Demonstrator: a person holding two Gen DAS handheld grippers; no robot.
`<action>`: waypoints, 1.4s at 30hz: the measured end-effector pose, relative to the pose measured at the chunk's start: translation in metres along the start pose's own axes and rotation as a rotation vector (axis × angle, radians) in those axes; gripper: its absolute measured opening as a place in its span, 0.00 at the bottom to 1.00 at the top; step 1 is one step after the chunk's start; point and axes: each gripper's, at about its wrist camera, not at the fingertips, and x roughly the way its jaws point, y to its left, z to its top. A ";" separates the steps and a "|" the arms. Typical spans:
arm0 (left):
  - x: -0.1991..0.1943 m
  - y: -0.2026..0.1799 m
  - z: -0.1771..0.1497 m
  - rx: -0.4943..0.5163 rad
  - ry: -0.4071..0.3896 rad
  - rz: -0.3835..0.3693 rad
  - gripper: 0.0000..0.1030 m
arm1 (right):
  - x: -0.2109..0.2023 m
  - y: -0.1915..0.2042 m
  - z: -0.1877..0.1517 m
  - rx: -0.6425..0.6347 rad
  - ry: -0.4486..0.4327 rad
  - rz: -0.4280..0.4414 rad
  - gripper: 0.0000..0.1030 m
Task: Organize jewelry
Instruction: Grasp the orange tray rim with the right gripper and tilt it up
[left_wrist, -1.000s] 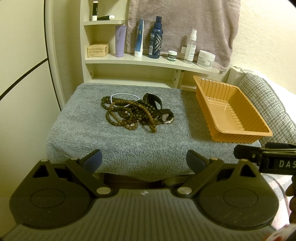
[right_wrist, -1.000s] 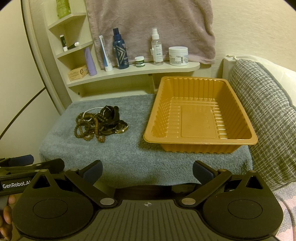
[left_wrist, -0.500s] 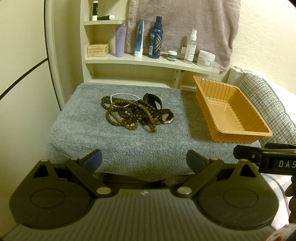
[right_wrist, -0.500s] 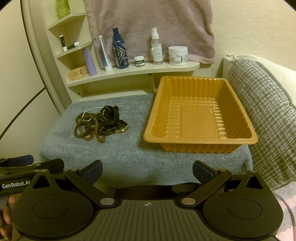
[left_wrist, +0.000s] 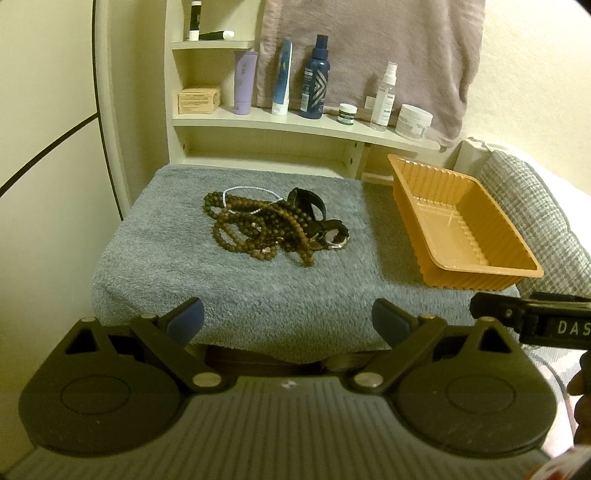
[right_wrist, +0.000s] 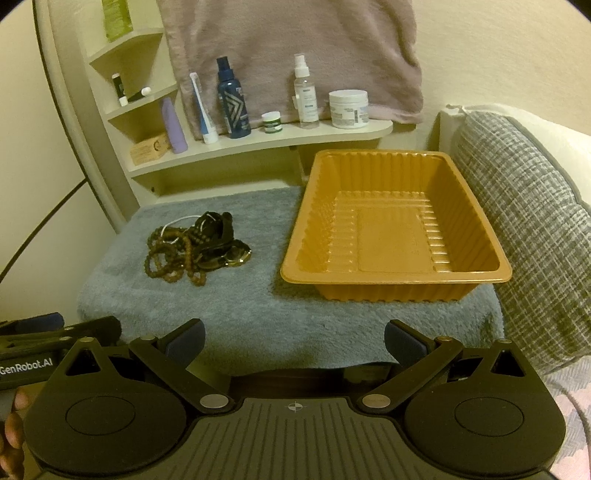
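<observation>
The jewelry (left_wrist: 275, 227) lies in one tangled heap on the grey towel (left_wrist: 229, 291) that covers the worktop, toward its left-centre: strands of brown wooden beads (left_wrist: 243, 236), a thin white bead string (left_wrist: 245, 190) at the back, and a black-strapped watch (left_wrist: 330, 234) on the heap's right edge. To the right of the heap, apart from it on the same towel, stands an orange plastic tray (right_wrist: 397, 275) with ribbed walls, nothing in it. Right of the tray a grey woven cushion (right_wrist: 528, 236) rests close beside it. Behind, a shelf (right_wrist: 258, 142) carries bottles and jars under a hanging mauve towel (right_wrist: 291, 55). The left gripper (left_wrist: 288, 321) hovers short of the towel's near edge, its fingers spread wide and holding nothing. The right gripper (right_wrist: 293, 338) hangs likewise before the tray, fingers spread and bare.
</observation>
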 end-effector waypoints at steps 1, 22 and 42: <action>0.000 0.000 0.000 -0.003 -0.001 -0.001 0.94 | 0.000 -0.001 0.000 0.004 0.000 -0.001 1.00; 0.020 0.013 0.016 -0.040 0.013 -0.032 0.94 | 0.006 -0.040 0.000 0.103 0.019 -0.067 1.00; 0.078 0.018 0.041 -0.069 0.094 -0.047 0.93 | 0.018 -0.181 0.032 0.367 -0.154 -0.140 0.53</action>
